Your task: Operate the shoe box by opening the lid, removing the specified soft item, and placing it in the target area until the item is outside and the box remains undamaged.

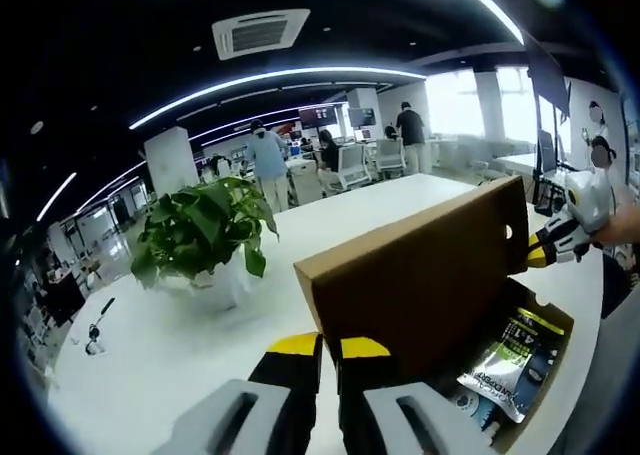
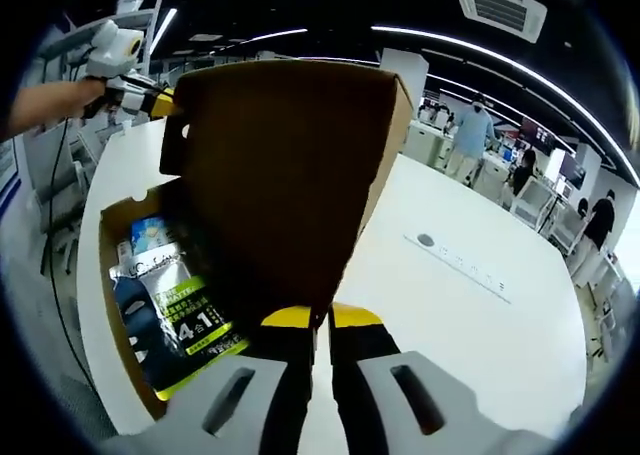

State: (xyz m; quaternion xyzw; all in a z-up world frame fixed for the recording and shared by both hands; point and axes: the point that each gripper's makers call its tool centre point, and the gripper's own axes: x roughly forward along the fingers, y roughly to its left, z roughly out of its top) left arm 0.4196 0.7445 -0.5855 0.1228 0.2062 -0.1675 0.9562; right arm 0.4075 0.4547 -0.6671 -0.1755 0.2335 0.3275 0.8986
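The brown cardboard shoe box lid (image 1: 420, 275) stands raised, hinged up over the box base (image 1: 562, 327). My left gripper (image 1: 330, 347) is shut on the lid's near edge, yellow tips pinching the cardboard. At the lid's far corner my right gripper (image 1: 540, 247) grips it too. In the right gripper view the lid (image 2: 290, 175) rises ahead, with my right gripper (image 2: 325, 318) shut on its edge and the left gripper (image 2: 160, 100) at the opposite corner. Inside the box (image 2: 106, 275) lies a soft silver-and-green packet (image 2: 185, 310), also visible as a packet (image 1: 512, 360), over blue items.
The box sits on a long white table (image 1: 180, 345). A potted green plant (image 1: 205, 230) stands left of the box, and a small dark object (image 1: 95, 335) lies further left. A round puck (image 2: 427, 241) rests on the table. People and office chairs fill the background.
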